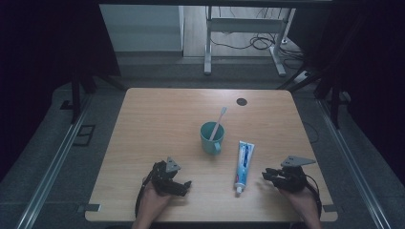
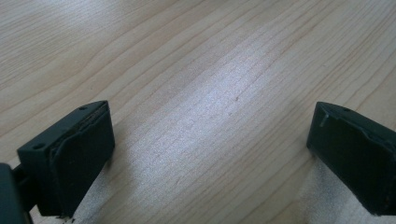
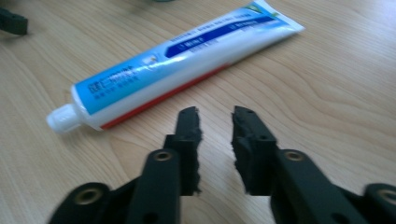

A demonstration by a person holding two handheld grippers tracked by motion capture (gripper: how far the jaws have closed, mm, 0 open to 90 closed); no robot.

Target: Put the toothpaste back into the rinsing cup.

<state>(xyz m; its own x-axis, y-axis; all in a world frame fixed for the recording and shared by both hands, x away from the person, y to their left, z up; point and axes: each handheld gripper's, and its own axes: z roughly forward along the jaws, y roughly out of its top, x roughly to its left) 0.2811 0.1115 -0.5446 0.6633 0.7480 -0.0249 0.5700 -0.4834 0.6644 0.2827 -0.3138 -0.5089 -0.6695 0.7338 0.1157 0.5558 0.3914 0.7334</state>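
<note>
High view: a person's two hands come in from the bottom edge, each with a hand-held gripper resting low on the wooden table (image 1: 157,114). The left hand-held gripper (image 1: 184,183) sits at lower left of centre, the right hand-held gripper (image 1: 265,175) at lower right. Between them, nearer the right one, lies the toothpaste tube (image 1: 244,165), flat on the table with its white cap toward the bottom of the frame. Above it and slightly left stands a teal mug (image 1: 211,137) with a toothbrush (image 1: 218,121) leaning in it.

Left gripper view shows that gripper's jaws set wide apart over bare wood, nothing between them.

Right gripper view shows the tube (image 3: 173,65) running from lower left to upper right across the upper half of the frame, just beyond the jaw tips. The jaws stand close together with a narrow gap, gripping nothing and clear of the tube.
</note>
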